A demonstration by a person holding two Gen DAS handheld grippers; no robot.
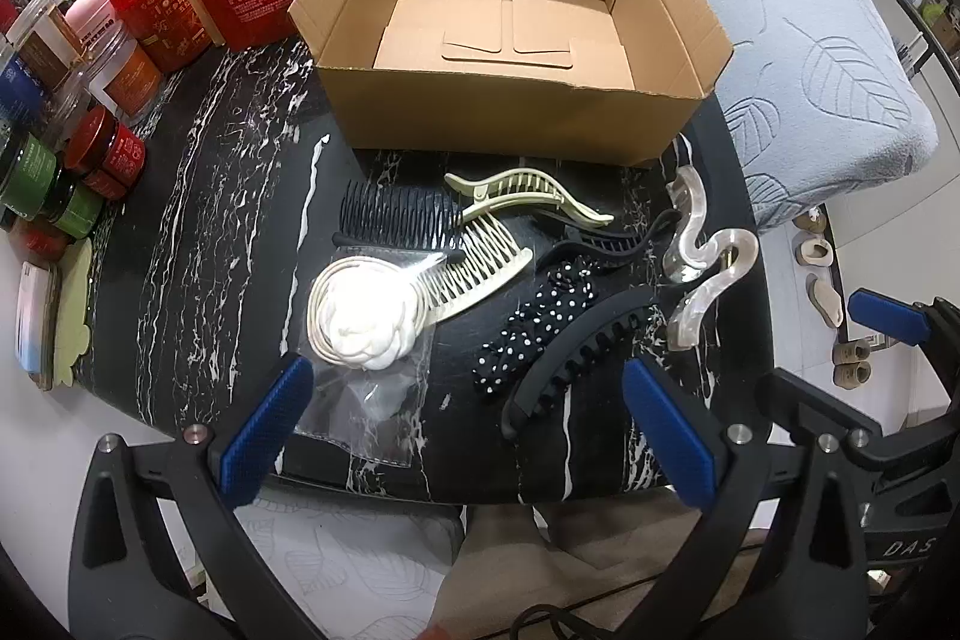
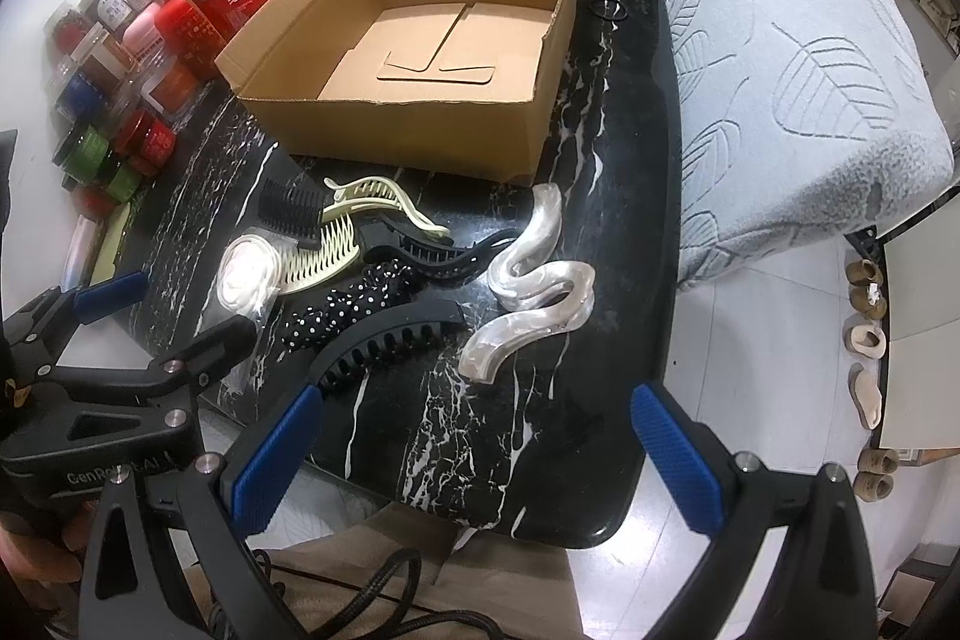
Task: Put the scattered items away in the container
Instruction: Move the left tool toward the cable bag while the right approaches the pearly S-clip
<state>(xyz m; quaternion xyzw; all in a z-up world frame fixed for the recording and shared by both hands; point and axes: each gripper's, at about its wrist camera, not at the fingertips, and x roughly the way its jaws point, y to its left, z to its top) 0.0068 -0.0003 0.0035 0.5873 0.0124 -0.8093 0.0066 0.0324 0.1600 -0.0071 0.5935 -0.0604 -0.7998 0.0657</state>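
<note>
Surface: black marble-patterned table [image 1: 198, 232], crowded at its left edge with jars and tins [image 1: 120, 40]; a pale leaf-embossed cushion [image 2: 798, 58] is seen on the right.
Container: open cardboard box [image 1: 510, 112] stands at the far side of the table, flaps up, nothing noted inside.
Scattered items: all lie on the table just in front of the box, none yet stowed. Noted from left to right are a white fabric flower in a clear bag [image 1: 366, 322], a black comb [image 1: 399, 217] overlapping a cream comb [image 1: 474, 262], a cream claw clip [image 1: 528, 196], a polka-dot bow [image 1: 534, 322], a long black banana clip [image 2: 390, 340] and a pearly wavy clip [image 2: 528, 292].
Left gripper [image 1: 468, 430]: jaws are held wide apart, nothing between them; it hovers above the near edge, roughly over the bagged flower and the bow.
Right gripper [image 2: 480, 460]: jaws likewise spread wide and empty, above bare table near the wavy clip.
Stage: judged to be the very start, first pick not yet made.
Advice for first pick: the outlying wavy clip is best taken across its narrow waist by the right gripper. The bagged flower should be pinched on the flower itself, since the film would probably slip.
Caution: the combs and a smaller black clip [image 2: 444, 259] appear interlocked, though overlap is hard to judge; one lifted may drag another.
</note>
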